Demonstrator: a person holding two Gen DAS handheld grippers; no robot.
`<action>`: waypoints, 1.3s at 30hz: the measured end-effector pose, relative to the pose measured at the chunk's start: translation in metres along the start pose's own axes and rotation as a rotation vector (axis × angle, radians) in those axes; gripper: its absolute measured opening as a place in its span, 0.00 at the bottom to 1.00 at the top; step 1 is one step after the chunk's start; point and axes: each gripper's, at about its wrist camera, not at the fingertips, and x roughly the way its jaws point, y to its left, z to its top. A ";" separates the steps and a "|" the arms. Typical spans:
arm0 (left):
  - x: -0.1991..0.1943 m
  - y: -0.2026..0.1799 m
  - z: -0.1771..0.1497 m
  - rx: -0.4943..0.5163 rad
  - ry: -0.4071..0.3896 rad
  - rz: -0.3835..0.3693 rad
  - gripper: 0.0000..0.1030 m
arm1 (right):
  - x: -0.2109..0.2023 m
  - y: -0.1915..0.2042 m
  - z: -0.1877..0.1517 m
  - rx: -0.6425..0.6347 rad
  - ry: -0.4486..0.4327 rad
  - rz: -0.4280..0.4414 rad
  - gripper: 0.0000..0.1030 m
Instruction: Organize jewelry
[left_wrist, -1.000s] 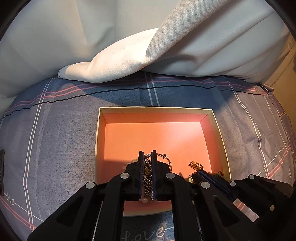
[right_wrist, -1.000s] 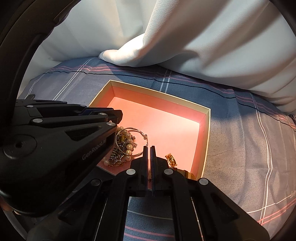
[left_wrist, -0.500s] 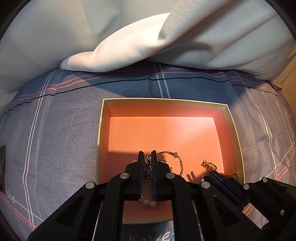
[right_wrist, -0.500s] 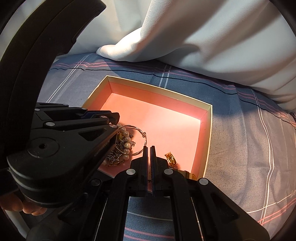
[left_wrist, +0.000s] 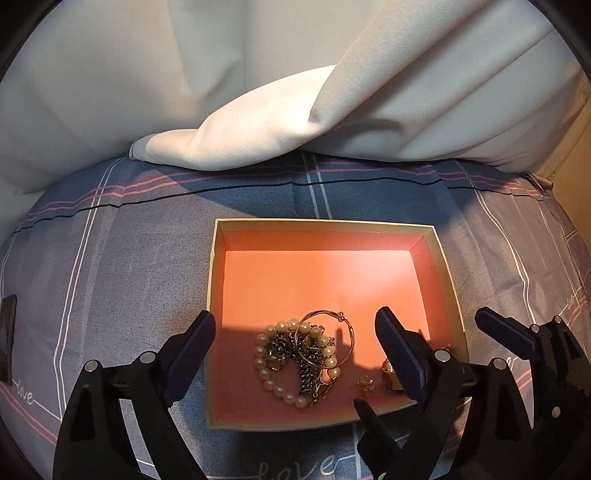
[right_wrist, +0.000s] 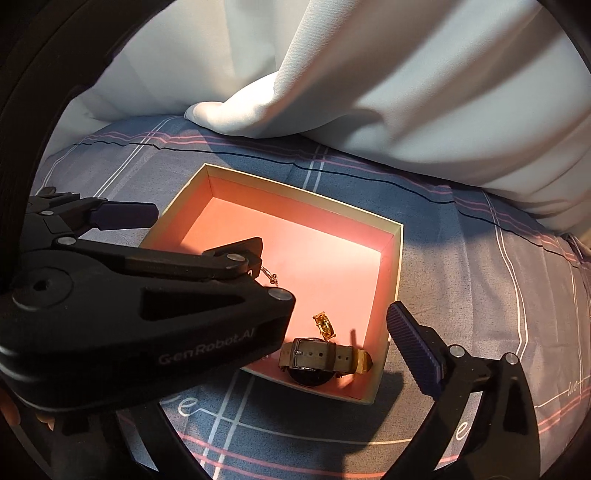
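Left wrist view: we're at the release step. Left gripper (left_wrist: 295, 339) jaws are opening, spread wide with nothing pinched; the jewelry tangle (left_wrist: 303, 360) (pearl strand, chain, thin bangle) lies on the box (left_wrist: 212, 295) floor below and between them, untouched. Small gold charm (left_wrist: 365, 386) sits just right of the tangle, near the right-hand jaw

Right wrist view: right gripper (left_wrist: 456, 334) jaws also opening, spread, empty. Watch (right_wrist: 321, 360) lies in the near corner of the box, just left of the one right jaw we can see; amber ring (right_wrist: 324, 325) just beyond it. Other jaw is hidden behind the left gripper body

Box sits on the bed (left_wrist: 110, 277), everything we can see is already inside it, so our read is drop-off done for both hands

Next move, as we judge it: lift both grippers straight up clear of the walls, keep jaws off the chain so nothing snags, then look for any pieces left outside; none visible from here
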 end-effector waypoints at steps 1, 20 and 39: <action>-0.011 -0.002 -0.003 0.009 -0.044 -0.008 0.84 | -0.008 0.000 -0.004 0.003 -0.034 -0.003 0.94; -0.270 -0.029 -0.154 0.118 -0.726 -0.002 0.87 | -0.250 0.050 -0.143 0.083 -0.701 -0.240 0.94; -0.288 -0.016 -0.184 0.077 -0.723 -0.016 0.91 | -0.268 0.063 -0.160 0.060 -0.700 -0.256 0.94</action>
